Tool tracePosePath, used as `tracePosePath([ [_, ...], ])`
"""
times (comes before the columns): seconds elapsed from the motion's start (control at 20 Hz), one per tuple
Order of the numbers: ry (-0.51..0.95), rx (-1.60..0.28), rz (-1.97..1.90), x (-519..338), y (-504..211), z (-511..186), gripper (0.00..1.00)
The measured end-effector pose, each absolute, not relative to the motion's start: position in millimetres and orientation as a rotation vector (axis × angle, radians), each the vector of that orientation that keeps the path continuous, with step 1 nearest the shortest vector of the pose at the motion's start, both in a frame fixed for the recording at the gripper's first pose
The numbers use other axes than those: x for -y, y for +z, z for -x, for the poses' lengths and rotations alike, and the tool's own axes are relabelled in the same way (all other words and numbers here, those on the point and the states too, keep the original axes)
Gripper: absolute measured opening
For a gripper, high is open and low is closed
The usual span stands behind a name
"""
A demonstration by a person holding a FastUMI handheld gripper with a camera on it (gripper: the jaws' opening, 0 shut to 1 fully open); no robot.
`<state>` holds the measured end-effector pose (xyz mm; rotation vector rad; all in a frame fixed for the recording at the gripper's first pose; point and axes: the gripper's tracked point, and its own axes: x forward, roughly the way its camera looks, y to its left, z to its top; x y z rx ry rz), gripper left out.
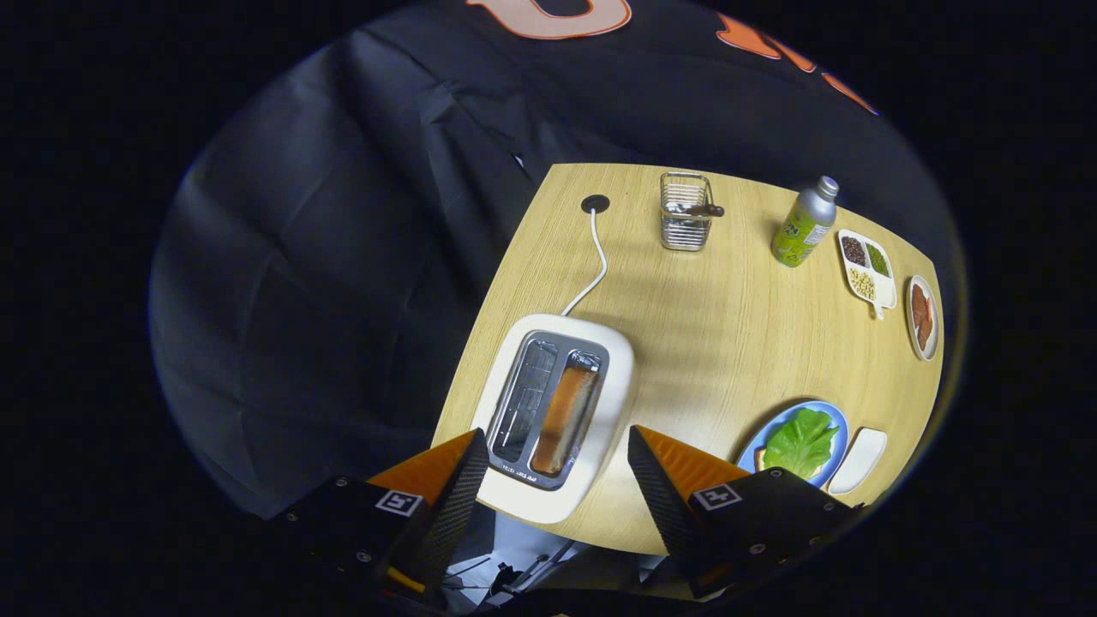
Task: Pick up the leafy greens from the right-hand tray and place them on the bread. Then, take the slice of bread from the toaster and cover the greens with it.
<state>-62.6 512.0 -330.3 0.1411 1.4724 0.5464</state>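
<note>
Presently, the gripper (557, 450) hung above the table (703, 343) with its fingers spread wide, holding nothing. Between and just ahead of them stood the white toaster (613, 368), a slice of bread (564, 418) upright in its right slot, its cord (593, 266) running off at 12 o'clock. At 3 o'clock of the right finger lay the blue plate (836, 424) carrying the leafy greens (801, 441), with an empty white tray (859, 458) touching it. Farther at 1 o'clock: wire basket (686, 224), bottle (804, 224), divided dish (867, 267), small plate (923, 317).
</note>
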Motion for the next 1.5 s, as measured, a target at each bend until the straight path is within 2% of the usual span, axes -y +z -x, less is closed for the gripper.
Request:
tracePosePath([
  [0.25, 0.515, -1.513, -0.082, -526, -351, 57, 0.94],
  [0.4, 0.495, -1.530, -0.057, -529, -361, 54, 0.80],
  [0.65, 0.429, -1.551, -0.009, -528, -383, 50, 0.67],
  [0.85, 0.407, -1.573, 0.017, -532, -394, 55, 0.45],
  [0.9, 0.394, -1.580, 0.007, -529, -394, 58, 0.36],
  [0.95, 0.384, -1.577, -0.020, -531, -396, 56, 0.31],
  [1.0, 0.383, -1.597, -0.044, -530, -395, 60, 0.21],
  [1.05, 0.397, -1.602, -0.064, -530, -392, 60, 0.18],
  [1.2, 0.452, -1.576, -0.104, -528, -377, 60, 0.14],
  [1.5, 0.566, -1.519, -0.255, -502, -335, 58, 0.14],
])
